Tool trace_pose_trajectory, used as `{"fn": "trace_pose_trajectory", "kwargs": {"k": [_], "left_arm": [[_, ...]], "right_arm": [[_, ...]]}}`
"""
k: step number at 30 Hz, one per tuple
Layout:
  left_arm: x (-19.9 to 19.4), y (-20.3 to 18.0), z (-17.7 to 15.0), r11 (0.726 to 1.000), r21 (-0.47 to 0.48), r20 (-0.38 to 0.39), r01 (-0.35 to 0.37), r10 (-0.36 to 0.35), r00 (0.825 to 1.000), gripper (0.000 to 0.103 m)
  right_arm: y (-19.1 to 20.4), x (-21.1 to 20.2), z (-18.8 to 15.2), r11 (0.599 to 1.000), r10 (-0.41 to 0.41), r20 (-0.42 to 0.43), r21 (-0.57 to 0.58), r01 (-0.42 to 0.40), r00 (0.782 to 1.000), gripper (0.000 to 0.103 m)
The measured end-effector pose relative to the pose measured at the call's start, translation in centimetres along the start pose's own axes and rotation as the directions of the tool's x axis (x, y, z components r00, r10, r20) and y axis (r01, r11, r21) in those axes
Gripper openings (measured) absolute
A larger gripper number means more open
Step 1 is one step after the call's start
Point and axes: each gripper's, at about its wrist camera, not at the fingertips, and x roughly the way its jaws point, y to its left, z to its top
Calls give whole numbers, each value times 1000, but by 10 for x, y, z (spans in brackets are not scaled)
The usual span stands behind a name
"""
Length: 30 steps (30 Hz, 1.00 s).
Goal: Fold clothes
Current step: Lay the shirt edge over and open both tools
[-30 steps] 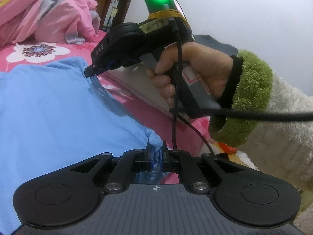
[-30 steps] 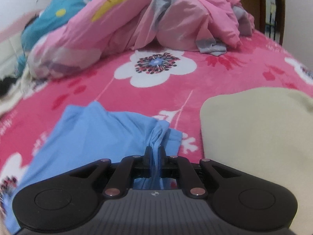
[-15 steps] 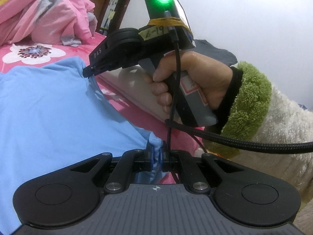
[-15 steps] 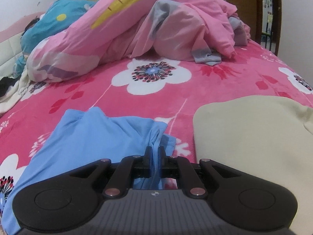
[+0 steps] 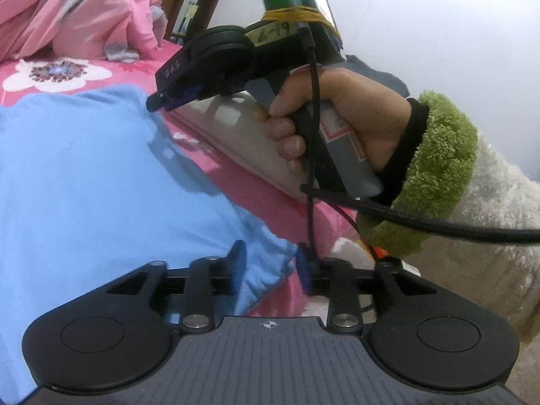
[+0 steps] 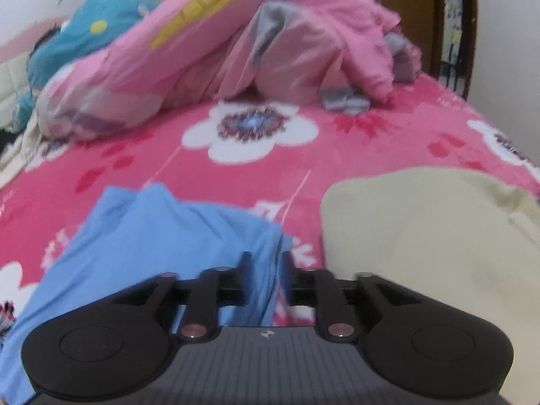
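**Both grippers letting go of the blue garment**

At the bottom of your left wrist view, your left gripper (image 5: pixel 270 263) has its jaws opening: the two blue fingers (image 5: pixel 238 256) stand apart, and a corner of the blue garment (image 5: pixel 101 185) lies loose in the gap, with neither pad pressing on it. The garment spreads from there across the whole left half of that frame, flat on the pink floral bedspread (image 5: pixel 236 168).

Past it, in the centre and upper right of the same view, your right hand (image 5: pixel 337 118) grips the handle of the right gripper (image 5: pixel 158 101), a green fleecy cuff (image 5: pixel 445 175) around the wrist and a black cable (image 5: pixel 438 226) trailing to the right edge. Its tip hangs just above the garment's far edge.

In your right wrist view, the right gripper (image 6: pixel 265 263) is also opening. A bunched fold of the blue cloth (image 6: pixel 152 236) sits between the parted fingers (image 6: pixel 243 263), not clamped. The picture is blurred, so you cannot tell whether the cloth brushes one pad.

Just to the right of the garment, at the lower right of this frame, lies a cream cloth (image 6: pixel 422 236). Farther off, a white flower print (image 6: pixel 251 131) marks the bedspread at mid-frame, and a rumpled pink quilt (image 6: pixel 253 40) fills the top, with a teal pillow (image 6: pixel 94 33) at the upper left
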Motion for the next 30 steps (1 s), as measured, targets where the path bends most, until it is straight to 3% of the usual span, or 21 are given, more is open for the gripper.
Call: {"fn": "trace_pose_trajectory", "kwargs": {"k": [1,6,9,11,15,17,20,22,23,27,30], "left_arm": [[-4,-1,-1,1000,3,1,-5,5,1000,46],[-37,-6,-5,1000,15,52,-23,22,998,53],[-67,-3,-10,996,16,96,-84,82,992,55],[-88,3,-14,990,4,106,-142,140,984,55],[-131,26,-25,954,-62,99,-293,298,949,55],[-145,40,-31,933,-118,84,-341,351,932,55],[-154,55,-39,904,-193,58,-382,399,915,54],[-152,57,-43,888,-201,43,-413,429,902,54],[-150,57,-47,880,-201,34,-430,445,895,54],[-145,67,-62,859,-225,-23,-459,467,884,53],[-154,67,-62,859,-234,-9,-455,466,885,53]], "right_arm": [[-1,-7,0,1000,-7,27,8,6,1000,43],[-13,-65,-6,999,2,176,52,-12,984,43],[-12,-101,-21,998,6,223,56,-19,975,43],[-10,-115,-34,998,20,222,57,-34,975,43],[-3,-135,-63,996,47,207,65,-61,977,39],[6,-141,-80,991,104,194,59,-117,975,27],[28,-145,-102,979,201,176,-23,-200,964,18],[37,-142,-115,975,220,132,-46,-216,967,15],[37,-138,-121,977,210,110,-53,-205,971,14],[17,-116,-142,998,36,6,-43,-36,999,14],[8,-126,-138,999,47,61,17,-49,997,14]]}}
